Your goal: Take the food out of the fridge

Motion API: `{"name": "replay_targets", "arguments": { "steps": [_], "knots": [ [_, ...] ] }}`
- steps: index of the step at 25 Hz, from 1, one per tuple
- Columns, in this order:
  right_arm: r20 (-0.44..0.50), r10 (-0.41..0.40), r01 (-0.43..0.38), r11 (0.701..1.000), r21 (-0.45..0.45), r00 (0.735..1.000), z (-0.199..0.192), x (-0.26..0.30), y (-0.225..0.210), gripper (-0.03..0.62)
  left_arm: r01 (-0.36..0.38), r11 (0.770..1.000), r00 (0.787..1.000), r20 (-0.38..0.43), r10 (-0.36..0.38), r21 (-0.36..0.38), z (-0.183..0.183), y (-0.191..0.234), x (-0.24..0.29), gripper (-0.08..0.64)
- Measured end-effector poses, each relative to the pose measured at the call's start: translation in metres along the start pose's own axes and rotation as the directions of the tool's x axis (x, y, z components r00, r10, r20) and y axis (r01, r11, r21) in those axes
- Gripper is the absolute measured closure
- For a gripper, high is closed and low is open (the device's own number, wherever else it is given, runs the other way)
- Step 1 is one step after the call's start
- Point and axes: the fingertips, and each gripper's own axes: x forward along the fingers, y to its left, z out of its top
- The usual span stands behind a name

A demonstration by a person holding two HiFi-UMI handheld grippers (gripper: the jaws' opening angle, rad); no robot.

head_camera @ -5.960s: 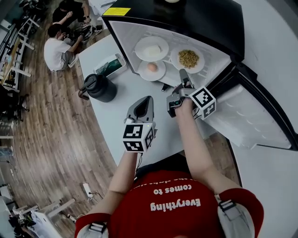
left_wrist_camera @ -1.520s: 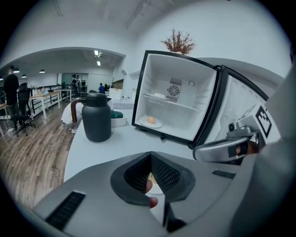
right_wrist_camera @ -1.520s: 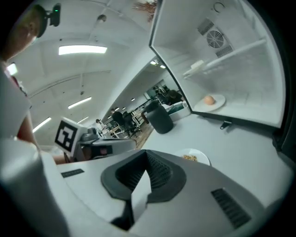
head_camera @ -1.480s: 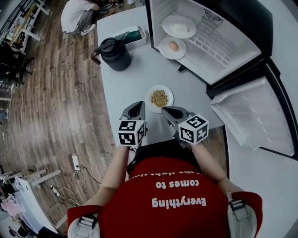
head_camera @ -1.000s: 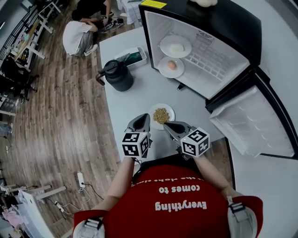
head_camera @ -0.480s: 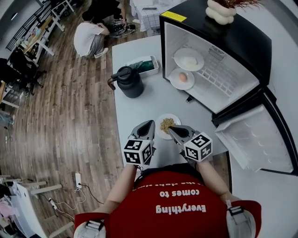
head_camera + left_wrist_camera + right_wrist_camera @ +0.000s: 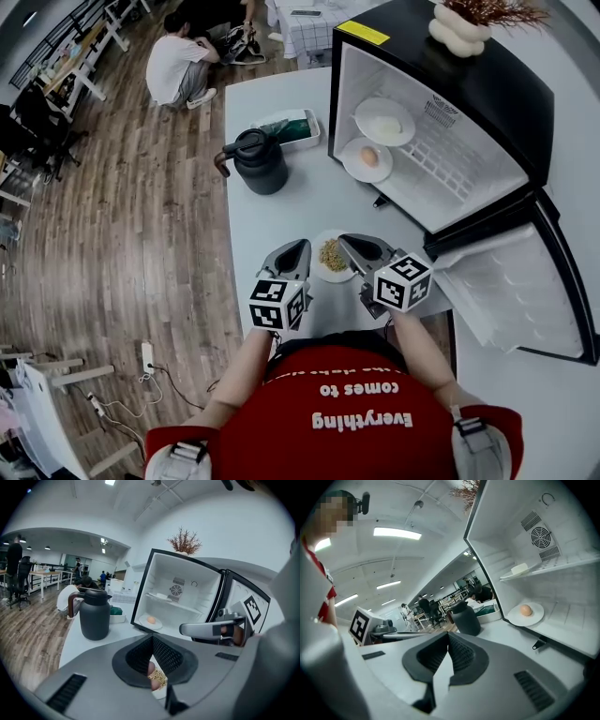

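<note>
The black fridge [image 7: 487, 84] stands open on the white table [image 7: 281, 211]. On its floor sits a plate with an egg [image 7: 367, 159], and on the shelf a plate with white food [image 7: 384, 122]. A plate of grains [image 7: 330, 255] rests on the table near the front edge. My left gripper [image 7: 302, 246] is just left of that plate and my right gripper [image 7: 345, 240] just right of it; both are shut and hold nothing. The left gripper view shows the egg plate [image 7: 151, 620] and, through its jaws, the grains [image 7: 157, 680]. The right gripper view shows the egg [image 7: 526, 610].
A dark kettle [image 7: 260, 161] and a white tray with something green [image 7: 292, 128] stand on the table left of the fridge. The fridge door [image 7: 506, 291] hangs open at the right. A vase [image 7: 459, 28] is on top. A person [image 7: 178, 66] sits on the floor beyond.
The plate of grains has gone from the fridge to the table. Over the last second my right gripper has lifted a little and drawn away from it; the left has hardly moved.
</note>
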Motion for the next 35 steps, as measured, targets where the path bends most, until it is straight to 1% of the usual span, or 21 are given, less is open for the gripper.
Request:
{"name": "replay_targets", "arguments": {
  "steps": [2,3,5,6,7,8,10,11,12,13,14,17,20,21,25,29,31,33,35],
  "knots": [
    [0.026,-0.018,0.017,0.998,0.062,0.999,0.007,0.001,-0.009,0.578,0.002,1.000,1.000,-0.001,-0.002,0.002,0.001,0.000,0.002,0.557],
    [0.048,-0.023,0.017,0.994,0.111,0.999,0.012,0.001,-0.014,0.578,0.003,1.000,1.000,-0.001,-0.003,0.004,0.001,0.000,0.002,0.557],
    [0.112,-0.027,-0.001,0.971,0.239,0.993,0.025,0.001,-0.025,0.577,0.004,1.000,1.000,-0.001,-0.004,0.006,0.001,0.001,0.004,0.557],
    [0.153,-0.029,-0.020,0.950,0.312,0.988,0.032,0.000,-0.031,0.575,0.004,1.000,1.000,0.000,-0.004,0.005,0.001,0.001,0.005,0.557],
    [0.196,-0.032,-0.048,0.920,0.389,0.980,0.039,0.000,-0.038,0.575,0.004,1.000,1.000,0.000,-0.004,0.005,0.001,0.001,0.005,0.557],
    [0.242,-0.037,-0.082,0.882,0.464,0.969,0.047,-0.001,-0.045,0.575,0.004,1.000,1.000,0.000,-0.004,0.004,0.001,0.001,0.006,0.557],
    [0.327,-0.056,-0.160,0.788,0.594,0.943,0.058,-0.004,-0.059,0.572,0.003,1.000,1.000,-0.002,-0.003,0.002,0.001,0.002,0.006,0.557],
    [0.361,-0.068,-0.196,0.740,0.643,0.930,0.063,-0.004,-0.066,0.561,0.003,1.000,1.000,-0.004,-0.003,0.001,0.001,0.002,0.007,0.557],
    [0.388,-0.078,-0.226,0.700,0.677,0.919,0.066,-0.005,-0.072,0.544,0.003,1.000,1.000,-0.007,-0.003,0.001,0.001,0.002,0.008,0.557],
    [0.405,-0.090,-0.246,0.671,0.700,0.910,0.068,-0.004,-0.078,0.523,0.003,1.000,1.000,-0.010,-0.003,0.001,0.001,0.002,0.009,0.557],
    [0.414,-0.104,-0.252,0.652,0.715,0.904,0.069,-0.003,-0.084,0.518,0.003,1.000,1.000,-0.013,-0.003,0.003,0.000,0.002,0.010,0.557],
    [0.401,-0.158,-0.222,0.627,0.746,0.902,0.070,-0.001,-0.102,0.504,0.004,1.000,1.000,-0.019,-0.004,0.008,0.000,0.002,0.013,0.557],
    [0.388,-0.205,-0.196,0.603,0.773,0.899,0.073,0.003,-0.118,0.464,0.007,1.000,1.000,-0.024,-0.007,0.011,0.000,0.003,0.017,0.557],
    [0.386,-0.216,-0.191,0.598,0.779,0.897,0.075,0.004,-0.123,0.452,0.008,1.000,1.000,-0.027,-0.008,0.011,0.000,0.003,0.017,0.557],
    [0.384,-0.240,-0.189,0.574,0.797,0.891,0.083,0.011,-0.144,0.442,0.013,1.000,0.999,-0.040,-0.012,0.012,-0.002,0.004,0.021,0.557],
    [0.379,-0.251,-0.178,0.573,0.800,0.891,0.095,0.016,-0.154,0.439,0.015,1.000,0.999,-0.049,-0.015,0.008,-0.004,0.006,0.024,0.557],
    [0.378,-0.261,-0.176,0.567,0.805,0.888,0.102,0.019,-0.159,0.439,0.017,1.000,0.999,-0.052,-0.017,0.008,-0.003,0.007,0.027,0.557],
    [0.387,-0.286,-0.173,0.564,0.808,0.876,0.102,0.019,-0.172,0.439,0.021,1.000,0.998,-0.053,-0.020,0.009,-0.002,0.007,0.030,0.557],
    [0.407,-0.302,-0.187,0.556,0.810,0.862,0.108,0.019,-0.180,0.437,0.024,1.000,0.998,-0.053,-0.023,0.011,-0.001,0.007,0.034,0.557]
  ]
}}
